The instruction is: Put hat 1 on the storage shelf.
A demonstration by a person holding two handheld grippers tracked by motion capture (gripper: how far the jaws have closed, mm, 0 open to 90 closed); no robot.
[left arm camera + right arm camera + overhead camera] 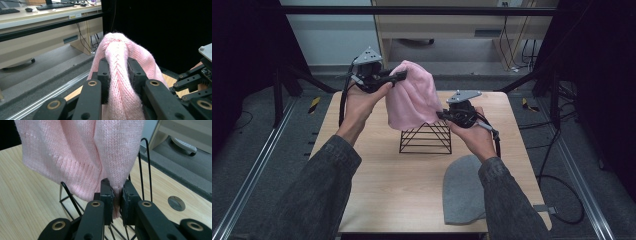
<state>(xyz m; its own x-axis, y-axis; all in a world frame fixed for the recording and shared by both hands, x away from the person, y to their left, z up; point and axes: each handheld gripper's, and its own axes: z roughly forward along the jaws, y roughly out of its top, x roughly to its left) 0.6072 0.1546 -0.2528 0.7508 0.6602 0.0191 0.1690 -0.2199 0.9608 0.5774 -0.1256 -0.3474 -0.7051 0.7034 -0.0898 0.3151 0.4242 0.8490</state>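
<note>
Left gripper raised over the far left part of the table, jaws clamped on a bunched fold of the pink hat. In the left gripper view, that fold pinched between the two black pads and rising above them as a rounded knit hump, more pink knit spilling down toward the camera. Right gripper lower and nearer, just right of the hat, jaws closed on its lower edge. In the right gripper view, a thin strip of hat squeezed between the pads, the ribbed hem hanging to the left, the rest of the knit draped above. Hat thus held in the air between both grippers, stretched from upper left to lower right, hanging over the wire rack and covering its top in the high view; touching or not, cannot tell. Rack black, made of thin slanted bars, standing at the middle of the table; its wires seen just behind the right jaws. Farther out, a grey hat lying flat on the near right part of the table, partly under the right sleeve. Beyond the table, grey floor, metal rails, and a pale desk with a keyboard.
</note>
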